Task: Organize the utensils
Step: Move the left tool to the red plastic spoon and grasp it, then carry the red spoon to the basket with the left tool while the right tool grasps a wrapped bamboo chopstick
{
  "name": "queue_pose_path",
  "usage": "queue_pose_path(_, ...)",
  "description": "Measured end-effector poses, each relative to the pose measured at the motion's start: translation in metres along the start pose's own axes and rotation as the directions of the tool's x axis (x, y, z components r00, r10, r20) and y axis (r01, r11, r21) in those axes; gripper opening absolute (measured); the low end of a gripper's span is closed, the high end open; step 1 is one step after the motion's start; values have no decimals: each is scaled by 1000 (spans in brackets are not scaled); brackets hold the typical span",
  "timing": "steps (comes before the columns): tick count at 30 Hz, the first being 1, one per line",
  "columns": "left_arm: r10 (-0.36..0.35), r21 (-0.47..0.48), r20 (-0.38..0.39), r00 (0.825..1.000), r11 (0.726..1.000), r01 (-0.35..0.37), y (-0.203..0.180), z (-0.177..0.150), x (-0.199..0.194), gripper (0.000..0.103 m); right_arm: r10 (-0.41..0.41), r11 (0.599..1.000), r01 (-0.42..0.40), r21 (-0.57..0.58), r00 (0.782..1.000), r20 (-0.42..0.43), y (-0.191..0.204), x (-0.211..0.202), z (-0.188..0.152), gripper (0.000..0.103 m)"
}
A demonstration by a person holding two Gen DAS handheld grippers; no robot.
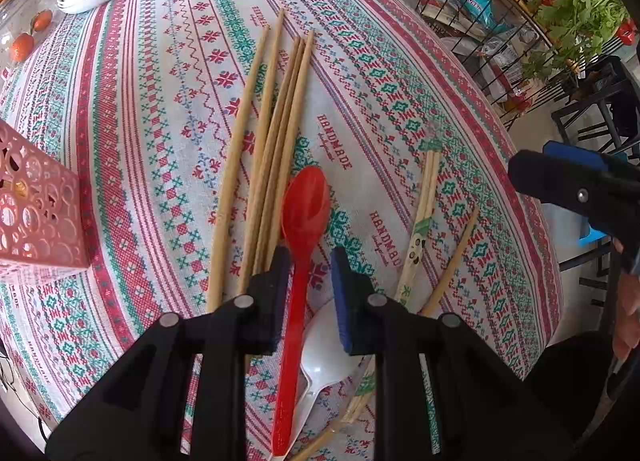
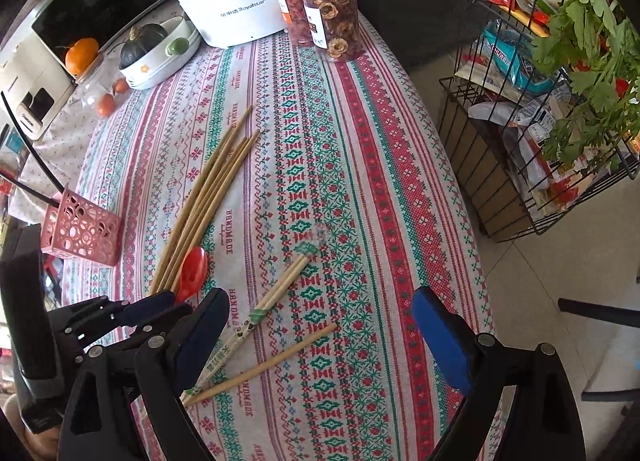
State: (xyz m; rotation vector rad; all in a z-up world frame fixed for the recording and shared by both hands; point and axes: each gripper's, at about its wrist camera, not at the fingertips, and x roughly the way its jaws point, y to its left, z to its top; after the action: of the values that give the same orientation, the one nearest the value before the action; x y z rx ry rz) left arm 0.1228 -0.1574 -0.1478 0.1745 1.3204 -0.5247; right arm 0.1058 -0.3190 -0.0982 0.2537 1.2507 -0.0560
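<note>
Left wrist view: the left gripper point(image 1: 310, 293) stood with its jaws apart, straddling the handle of the red spoon point(image 1: 298, 261) without clamping it. The spoon lay on the tablecloth point(image 1: 160, 81), its bowl touching the loose chopsticks point(image 1: 272, 133) and its handle crossing a white spoon point(image 1: 324, 353). The pink basket point(image 1: 36, 209) stood at the left.

Right wrist view: the right gripper point(image 2: 320, 337) hung wide open, holding nothing, above the wrapped chopsticks point(image 2: 256, 313) and a single stick point(image 2: 264, 365). The basket point(image 2: 84, 229) held what looked like black sticks. Judged from this, sorting had barely begun; every utensil seen on the cloth remained to be collected.
</note>
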Motion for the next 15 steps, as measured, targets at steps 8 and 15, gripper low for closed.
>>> queue_pose_path(8,53,17,16,998,998,-53,-11,9,4,12,12,1000,-12,17,1000,-17,-6,5,7,93)
queue_pose_path(15,24,3,136,990,1000,-25,4,-3,-44,11,4,1000,-4,-1,1000,-19,0,12,12,93)
